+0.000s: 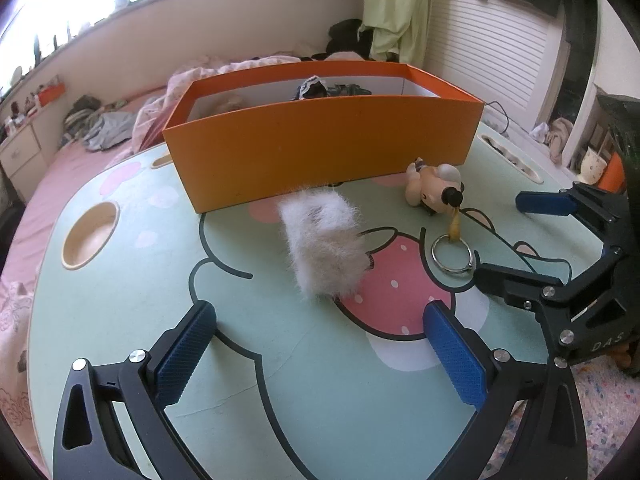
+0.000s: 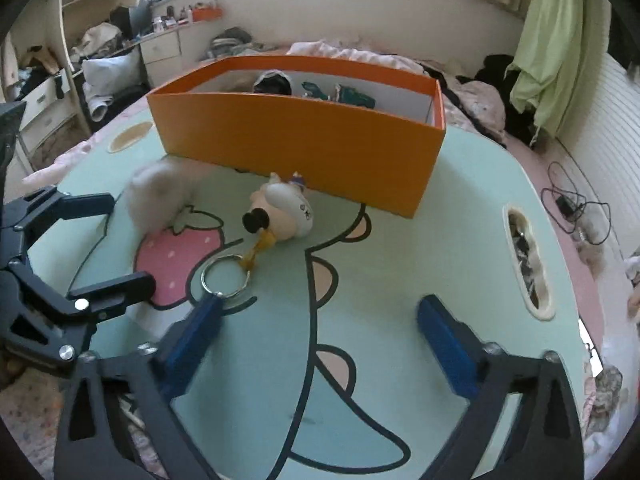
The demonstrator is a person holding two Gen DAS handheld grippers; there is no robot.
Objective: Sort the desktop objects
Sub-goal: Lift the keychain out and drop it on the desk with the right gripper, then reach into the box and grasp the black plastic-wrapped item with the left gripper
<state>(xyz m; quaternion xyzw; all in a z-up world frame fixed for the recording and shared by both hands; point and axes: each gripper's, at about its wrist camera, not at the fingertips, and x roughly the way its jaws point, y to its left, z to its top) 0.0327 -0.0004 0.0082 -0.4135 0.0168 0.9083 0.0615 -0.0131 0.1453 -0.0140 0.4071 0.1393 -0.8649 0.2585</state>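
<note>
My left gripper (image 1: 316,350) and right gripper (image 2: 318,338) both hang spread and empty (approach step, I judge), so next I must close on the fluffy white piece (image 1: 322,242) lying before the orange box (image 1: 320,148).

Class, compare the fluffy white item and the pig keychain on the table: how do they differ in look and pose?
The fluffy white item is shaggy, shapeless fur, while the pig keychain is smooth, glossy and moulded. The fluffy white item has no visible attachment; the pig keychain trails a strap to a metal ring. Both lie outside the orange box, ungripped.
</note>
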